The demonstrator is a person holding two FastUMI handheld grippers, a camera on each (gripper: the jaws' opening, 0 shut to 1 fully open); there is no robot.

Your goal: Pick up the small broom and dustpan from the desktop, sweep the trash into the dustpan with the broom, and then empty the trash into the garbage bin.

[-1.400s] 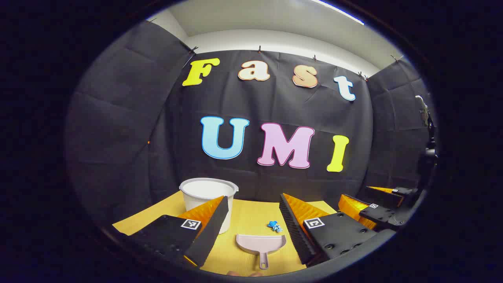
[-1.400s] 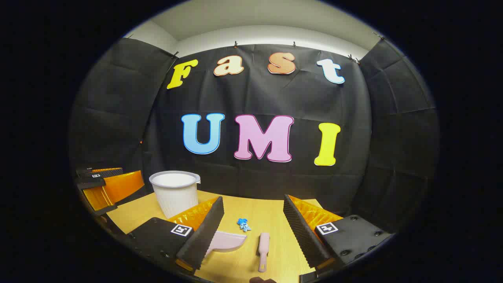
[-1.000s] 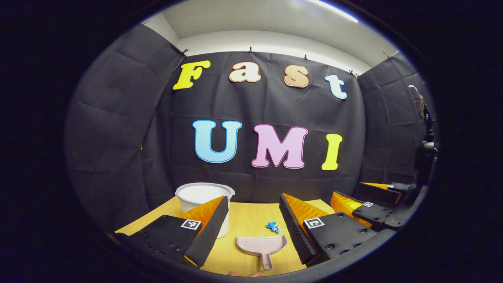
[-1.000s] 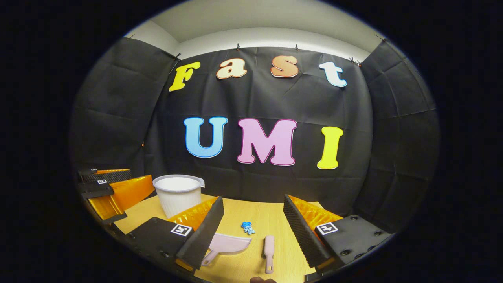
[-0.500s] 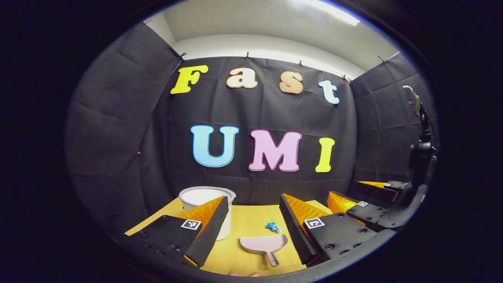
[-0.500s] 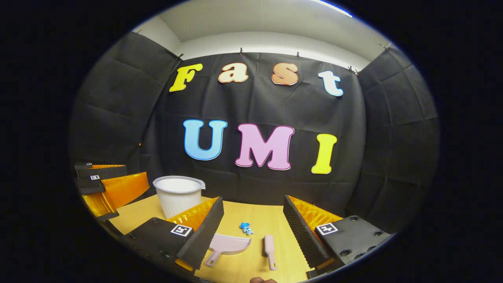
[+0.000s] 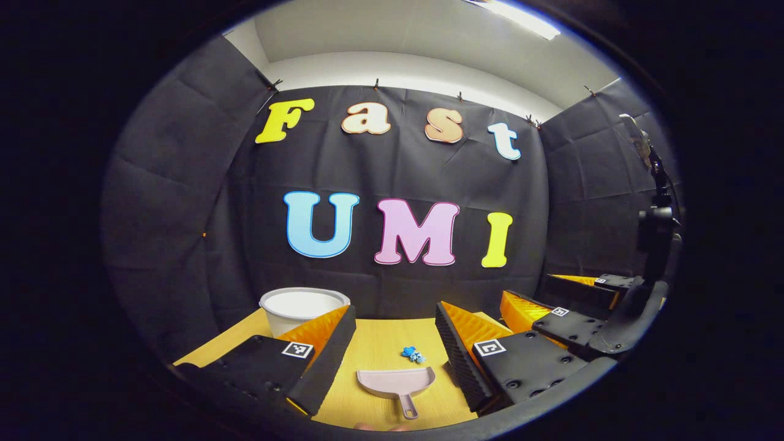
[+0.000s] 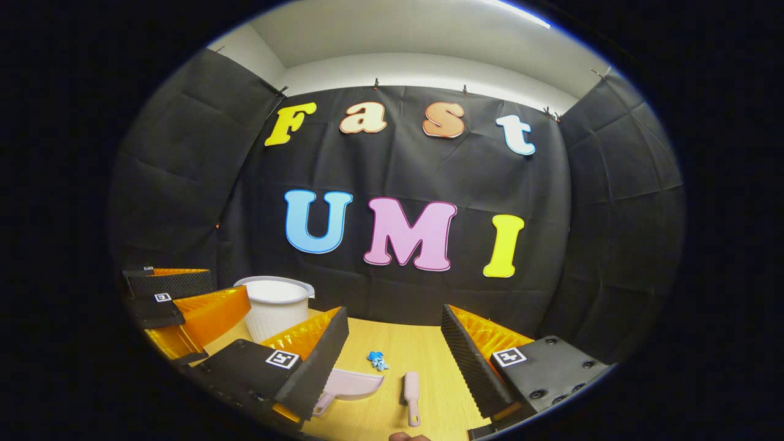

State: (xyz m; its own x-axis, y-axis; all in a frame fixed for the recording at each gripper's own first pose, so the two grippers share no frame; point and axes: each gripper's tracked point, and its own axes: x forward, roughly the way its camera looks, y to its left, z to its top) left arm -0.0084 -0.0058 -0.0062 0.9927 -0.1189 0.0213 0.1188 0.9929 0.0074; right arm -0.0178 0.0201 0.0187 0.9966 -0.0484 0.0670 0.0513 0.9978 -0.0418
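While nothing has yet been lifted from the yellow wood-grain desktop [image 7: 380, 343], we hold both tools above its near edge with their fingers spread and empty. Reading the left gripper view from left to right, the round white plastic garbage bin [image 7: 298, 306] stands at lower left behind our left gripper's [image 7: 392, 349] own left finger, the pale pink plastic dustpan [image 7: 396, 384] lies at bottom centre between the two fingers, the small crumpled blue scrap of trash [image 7: 413, 353] sits just beyond its open edge, and the right gripper [image 7: 554, 309] hangs at lower right, likewise released. The dustpan's handle points down toward the bottom of the frame, so its long axis runs nearly along the left gripper's line of reach; we judge that gripper nearer to it, needing only to descend and close on the handle. Turning to the right gripper view, the left gripper [image 8: 177, 300] shows at lower left, the bin just to its right, then the dustpan half hidden behind the near left finger, the trash, and the small pink hand broom [image 8: 411, 389]. That broom lies at bottom centre between the right gripper's [image 8: 392, 349] fingers, its handle toward the bottom edge, so the right hand is best placed for it. The left gripper view gives the dustpan's whole outline, which the right gripper view partly hides.
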